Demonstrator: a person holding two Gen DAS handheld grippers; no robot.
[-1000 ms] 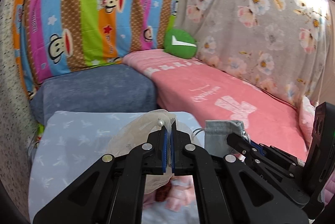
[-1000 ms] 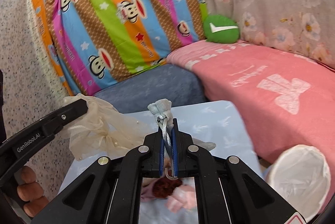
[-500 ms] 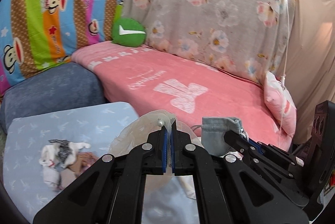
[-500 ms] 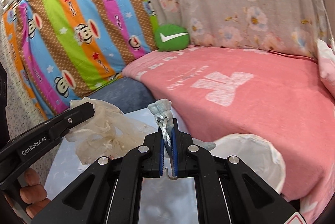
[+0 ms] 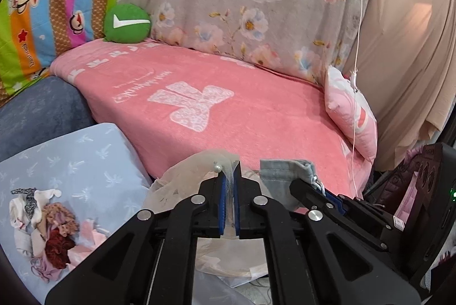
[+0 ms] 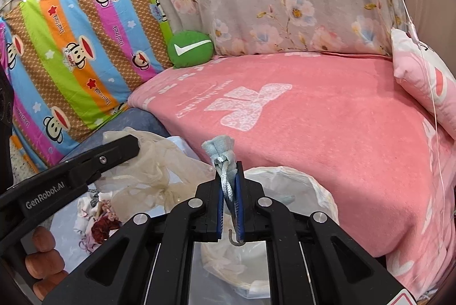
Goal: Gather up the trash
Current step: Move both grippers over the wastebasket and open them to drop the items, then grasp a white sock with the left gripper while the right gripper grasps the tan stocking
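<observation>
**Inspector A:** The left gripper [image 5: 230, 176] was found with its jaws closed on a fold of the sheer mesh bag [image 5: 193, 171], a small pearl bead showing at the pinch. The right gripper [image 6: 229, 185] was found clamped on the drawstring of the grey pouch [image 6: 221, 147], with the gathered neck standing above the jaws and the cord end hanging below.

**Inspector B:** Where were both items placed relative to the bin?

**Inspector A:** Both were held in the air above the white-lined trash bin [image 6: 319, 188], which was seen directly under the right gripper and beside the pink bed [image 6: 327, 134]. Neither item was judged to be inside it yet.

**Inspector B:** How were the items expected to handle?

**Inspector A:** Both were judged light and limp. The mesh bag was assessed as flimsy and liable to snag on the jaws, so it may cling when released. The pouch was judged soft, and the cord was considered a sound hold, though the pouch could swing.

**Inspector B:** Was further trash noted?

**Inspector A:** A heap of fabric scraps [image 5: 48, 228] was recorded on the pale blue cloth [image 5: 94, 162], well apart from the bin. It was judged soft and best taken by pinching a raised bunch.
</observation>
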